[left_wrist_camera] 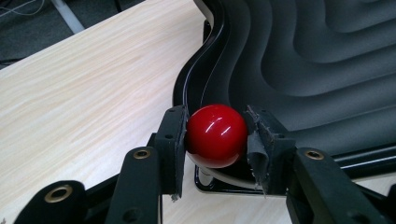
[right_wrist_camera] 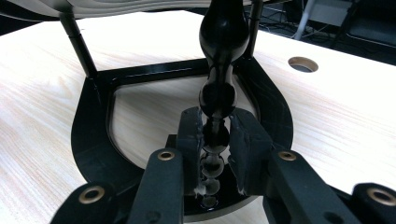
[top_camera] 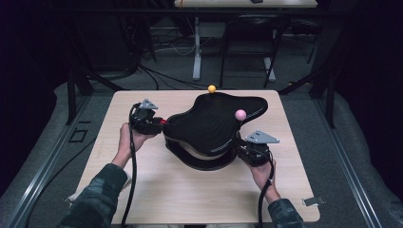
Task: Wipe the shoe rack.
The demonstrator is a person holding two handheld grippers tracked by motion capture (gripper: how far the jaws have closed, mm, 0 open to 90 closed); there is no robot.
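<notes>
Red ball: lower centre, clamped by left gripper jaws.
Right gripper: jaws closed on beaded post, centre frame.

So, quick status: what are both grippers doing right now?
Left hand-held gripper shut on red ball at black tray edge. Right hand-held gripper shut on beaded post. Nothing obstructing.

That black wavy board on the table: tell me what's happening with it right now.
A person at the wooden table works on the black wavy board with a gripper in each hand. The left gripper is shut on a red ball at the board's edge. The right gripper is clamped on a black beaded post rising from the board's base frame. A yellow ball and a pink ball sit at the board's far and right edges.
</notes>
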